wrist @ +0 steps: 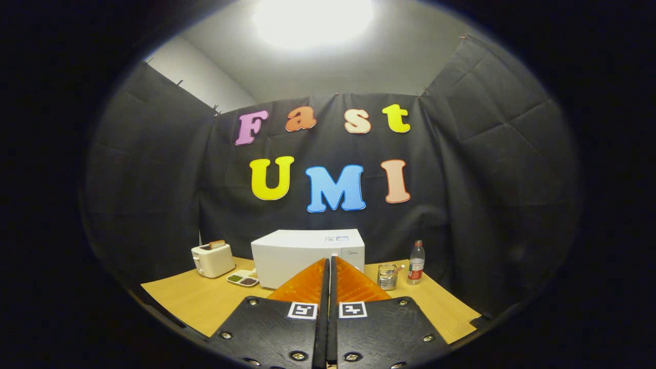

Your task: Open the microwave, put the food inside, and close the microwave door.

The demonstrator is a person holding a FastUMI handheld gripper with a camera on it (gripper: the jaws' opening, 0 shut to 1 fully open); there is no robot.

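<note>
Screwed black plates, square tag markers

Microwave (307,256) mid-table (195,300); toaster (212,259) and tray (243,278) left of it, cup (387,277) and bottle (416,263) seemingly right.

Smooth, matt white casing on the microwave (307,252), plastic or painted metal, not distinguishable. Glossy cream shell on the toaster (212,260), lower left of centre. Pale wood-look table (205,300), smooth with a soft sheen. Clear plastic bottle (416,263) right of centre, paper-like label around it. Shiny metal mesh holder (388,277) beside the bottle. Small white divided dish (243,278), glazed-looking. Matt, creased cloth on the booth wall (487,169). Ribbed, slightly glossy pads on the gripper (328,264), closed together at the tips; matt plates with metal screws below.
</note>
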